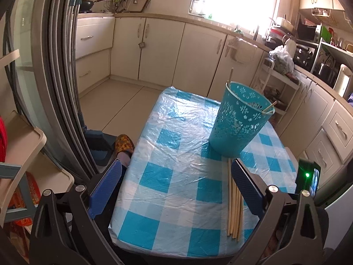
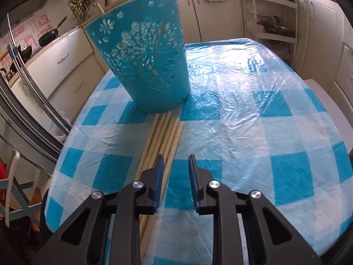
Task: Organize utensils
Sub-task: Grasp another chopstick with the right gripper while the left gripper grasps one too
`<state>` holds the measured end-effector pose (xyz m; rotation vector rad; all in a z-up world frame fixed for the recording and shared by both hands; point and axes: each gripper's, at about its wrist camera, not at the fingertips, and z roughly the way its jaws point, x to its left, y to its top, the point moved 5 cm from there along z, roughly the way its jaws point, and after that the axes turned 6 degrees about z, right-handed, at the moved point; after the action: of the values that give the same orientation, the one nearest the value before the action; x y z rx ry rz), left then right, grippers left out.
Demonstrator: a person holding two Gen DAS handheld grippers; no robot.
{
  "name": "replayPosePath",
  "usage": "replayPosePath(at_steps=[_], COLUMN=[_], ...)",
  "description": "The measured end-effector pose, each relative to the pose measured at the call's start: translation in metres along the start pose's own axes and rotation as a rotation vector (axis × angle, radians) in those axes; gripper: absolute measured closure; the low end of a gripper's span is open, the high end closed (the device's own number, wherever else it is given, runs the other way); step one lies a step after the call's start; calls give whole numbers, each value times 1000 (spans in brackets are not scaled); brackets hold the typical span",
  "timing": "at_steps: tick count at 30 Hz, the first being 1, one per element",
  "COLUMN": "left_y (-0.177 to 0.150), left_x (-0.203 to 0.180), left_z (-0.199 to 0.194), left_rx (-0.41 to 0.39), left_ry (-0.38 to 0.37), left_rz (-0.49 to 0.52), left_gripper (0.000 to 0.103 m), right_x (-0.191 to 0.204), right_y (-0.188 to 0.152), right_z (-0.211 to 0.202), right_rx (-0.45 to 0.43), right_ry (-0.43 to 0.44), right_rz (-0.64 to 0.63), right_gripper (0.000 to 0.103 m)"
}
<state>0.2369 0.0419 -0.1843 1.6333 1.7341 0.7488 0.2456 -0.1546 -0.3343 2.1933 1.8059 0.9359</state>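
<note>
- Teal basket (image 1: 240, 119) on the desk (image 1: 167, 176) holds two chopsticks (image 1: 269, 106).
- Loose chopsticks (image 2: 163, 141) lie touching its base.
- Left hand-held gripper (image 1: 176, 181) gapes wide, empty; right hand-held gripper (image 2: 176, 163) is parted, empty, beside them.

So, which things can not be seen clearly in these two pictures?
- Inside of the teal perforated plastic basket: right wrist view, its wall hides it.
- Near ends of the wooden chopstick bundle: right wrist view, the right gripper covers them.
- Chopstick count: left wrist view, the left gripper finger overlaps the pile.
</note>
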Motion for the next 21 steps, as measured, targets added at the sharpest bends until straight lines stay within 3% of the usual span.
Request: replayPosePath(at_steps=[6, 11, 15, 21], left_y=[-6, -16, -28, -37], left_x=[-13, -47, -79, -98], left_z=[24, 70, 112, 159], left_rx=[60, 163, 248, 318], left_ry=[-4, -51, -86, -60], left_rz=[46, 145, 230, 262], left_gripper=[7, 7, 8, 8], right_x=[0, -13, -36, -49], right_y=[-5, -3, -1, -3], right_z=[7, 3, -3, -6], right_rx=[1, 9, 8, -15], right_ry=[-46, -37, -15, 39], right_rz=[-87, -148, -127, -82], right_gripper=[92, 96, 96, 97])
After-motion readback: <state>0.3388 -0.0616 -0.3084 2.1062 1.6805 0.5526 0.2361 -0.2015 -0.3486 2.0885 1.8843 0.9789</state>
